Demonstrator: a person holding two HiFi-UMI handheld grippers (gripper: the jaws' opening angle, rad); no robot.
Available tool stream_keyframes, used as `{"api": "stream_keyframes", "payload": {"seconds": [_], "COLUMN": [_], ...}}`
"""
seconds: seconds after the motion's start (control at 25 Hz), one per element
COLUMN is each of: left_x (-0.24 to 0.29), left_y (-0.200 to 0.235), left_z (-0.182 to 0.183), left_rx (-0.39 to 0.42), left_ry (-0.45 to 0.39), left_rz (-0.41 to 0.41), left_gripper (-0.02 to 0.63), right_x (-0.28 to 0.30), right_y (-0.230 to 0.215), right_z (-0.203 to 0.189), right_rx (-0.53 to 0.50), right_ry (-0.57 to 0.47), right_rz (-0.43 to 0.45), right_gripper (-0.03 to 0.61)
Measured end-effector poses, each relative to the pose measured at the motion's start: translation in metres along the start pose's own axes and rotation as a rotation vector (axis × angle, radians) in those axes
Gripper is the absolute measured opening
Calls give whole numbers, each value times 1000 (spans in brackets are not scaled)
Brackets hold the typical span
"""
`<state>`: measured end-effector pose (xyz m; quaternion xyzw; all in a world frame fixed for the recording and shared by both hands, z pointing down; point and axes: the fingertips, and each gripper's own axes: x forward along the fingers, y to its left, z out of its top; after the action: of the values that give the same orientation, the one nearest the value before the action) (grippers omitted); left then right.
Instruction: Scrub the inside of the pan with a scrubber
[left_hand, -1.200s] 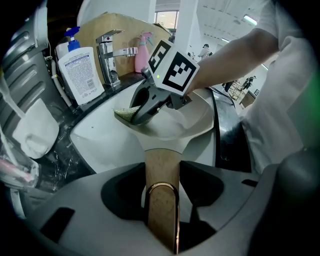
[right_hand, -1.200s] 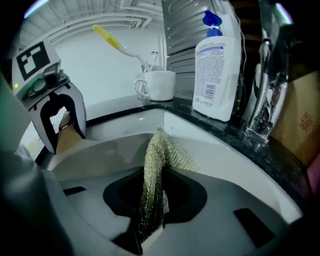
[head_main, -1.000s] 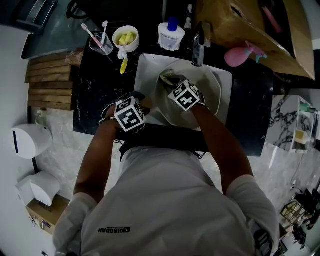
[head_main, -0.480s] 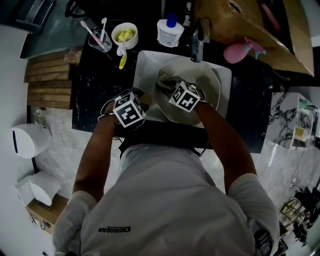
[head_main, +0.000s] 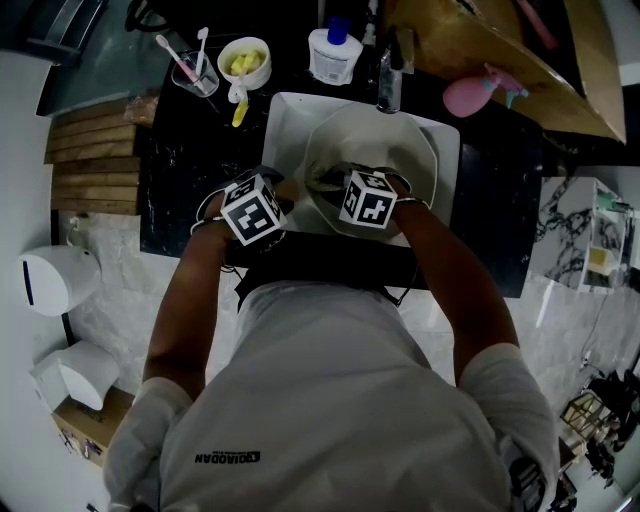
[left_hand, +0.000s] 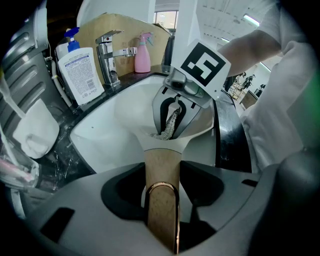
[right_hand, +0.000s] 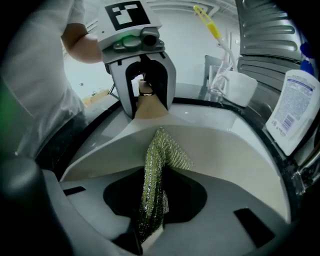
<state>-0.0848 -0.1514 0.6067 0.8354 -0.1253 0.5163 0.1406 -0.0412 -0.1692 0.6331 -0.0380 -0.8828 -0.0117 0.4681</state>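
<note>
A white pan (head_main: 405, 150) lies in the sink, its wooden handle (head_main: 289, 190) pointing left. My left gripper (head_main: 280, 193) is shut on that handle (left_hand: 161, 192). My right gripper (head_main: 328, 182) is shut on a green mesh scrubber (right_hand: 154, 172), which it presses against the pan's inside wall (right_hand: 225, 150) close to the handle root. In the left gripper view the right gripper (left_hand: 172, 107) faces me with the scrubber (left_hand: 170, 122) hanging between its fingers. The right gripper view shows the left gripper (right_hand: 145, 92) clamped on the handle (right_hand: 148, 107).
The white sink (head_main: 283, 115) is set in a dark counter. Behind it stand a faucet (head_main: 388, 75), a soap pump bottle (head_main: 335, 50), a pink spray bottle (head_main: 470, 97), a bowl (head_main: 244, 60) and a cup of toothbrushes (head_main: 190, 68). A cardboard box (head_main: 500, 45) is at the back right.
The right gripper has drawn the scrubber back across the pan's inside, from farther in toward the near rim by the handle. The left gripper still holds the handle.
</note>
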Motion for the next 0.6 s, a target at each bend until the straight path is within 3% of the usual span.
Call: {"api": "stream_keyframes", "payload": {"seconds": [0.6], "left_x": [1], "left_y": [-1], "left_z": [0], "left_rx": [-5], "left_ry": [2], "left_rz": [-5], "left_gripper": [219], "right_x": [-11], "right_y": [37], "right_z": [-12], "right_rx": [19], "right_ry": [-1], "right_rz": [154], "right_gripper": [95]}}
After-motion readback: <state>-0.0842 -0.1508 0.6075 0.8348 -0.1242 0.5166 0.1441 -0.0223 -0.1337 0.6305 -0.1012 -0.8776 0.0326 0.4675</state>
